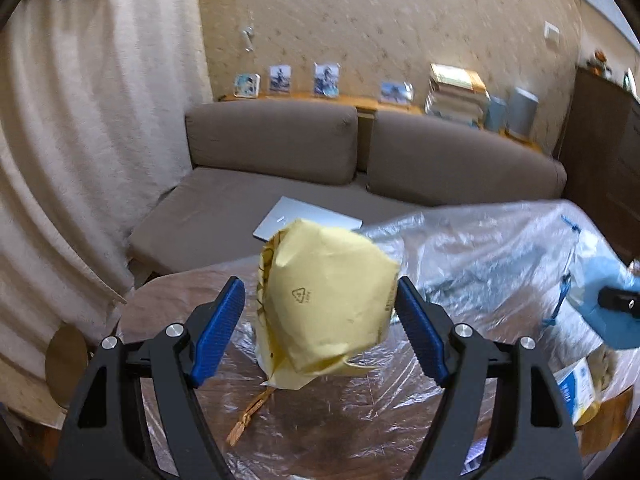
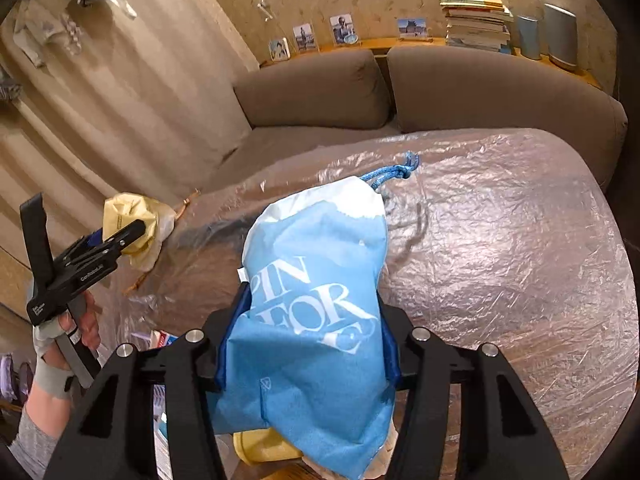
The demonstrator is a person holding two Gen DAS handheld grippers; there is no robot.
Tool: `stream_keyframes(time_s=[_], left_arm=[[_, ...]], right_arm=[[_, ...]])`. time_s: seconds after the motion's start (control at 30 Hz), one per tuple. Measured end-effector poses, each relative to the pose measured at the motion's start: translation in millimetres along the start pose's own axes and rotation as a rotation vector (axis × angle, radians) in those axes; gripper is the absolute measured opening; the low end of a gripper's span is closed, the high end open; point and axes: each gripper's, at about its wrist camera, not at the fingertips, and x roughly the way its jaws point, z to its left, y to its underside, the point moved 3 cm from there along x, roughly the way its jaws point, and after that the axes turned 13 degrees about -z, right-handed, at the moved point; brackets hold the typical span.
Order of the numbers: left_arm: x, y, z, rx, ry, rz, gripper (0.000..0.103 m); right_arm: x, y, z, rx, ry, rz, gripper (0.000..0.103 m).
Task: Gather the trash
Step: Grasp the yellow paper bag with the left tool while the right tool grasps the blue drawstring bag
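Blue bag in right tool points lengthwise toward sofa.

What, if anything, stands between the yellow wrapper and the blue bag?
Nothing visible: only open air above the plastic-covered table separates the wrapper, held in the left gripper, from the bag in the right gripper. Whether the bag's mouth, at the cord end, is open cannot be told.

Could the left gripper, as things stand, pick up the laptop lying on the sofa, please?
Probably not: the left gripper is already full with a crumpled yellow wrapper, and the laptop lies beyond the table.
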Motion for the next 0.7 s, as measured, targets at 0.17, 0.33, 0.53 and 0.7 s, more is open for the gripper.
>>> stream_keyframes(time_s=[0.17,0.33,0.53,0.7], left_arm=[[-23,2,-5,0.028,0.007,-0.034,0.056],[-11,18,-19,0.084,0.055,0.054,0.041],[-17,11,-26,0.117,0.04,0.02,0.094],[2,-6,-15,0.016,0.043,0.081,0.094]], right_arm=[[-13,-7,1,-0.007,-0.042,-0.029,0.053],[-11,-2,4,-0.012,-0.048,-0.009,0.053],[-9,4,11,-0.02,-0.055,0.005,0.054],[-10,3,16,-0.033,-0.059,-0.003,0.055]])
